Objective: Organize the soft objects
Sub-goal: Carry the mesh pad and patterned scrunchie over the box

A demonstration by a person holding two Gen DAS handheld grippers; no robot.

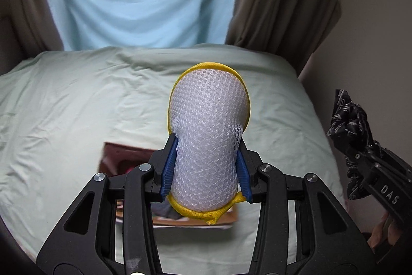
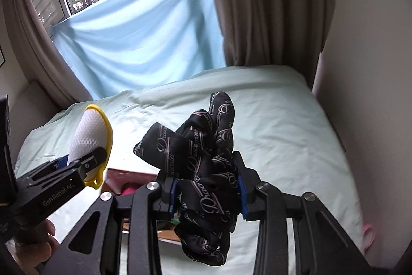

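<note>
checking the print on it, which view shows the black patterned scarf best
The right wrist view: the black patterned scarf fills the centre, bunched in the right gripper, script lettering readable. The left wrist view shows only a small crumpled edge at far right.

The left gripper held a mesh pouch above the bed, over a box lying on the sheet. The right gripper held a scarf to the right of the pouch (the two apart). A cloth hung behind the bed, between curtains.
</note>
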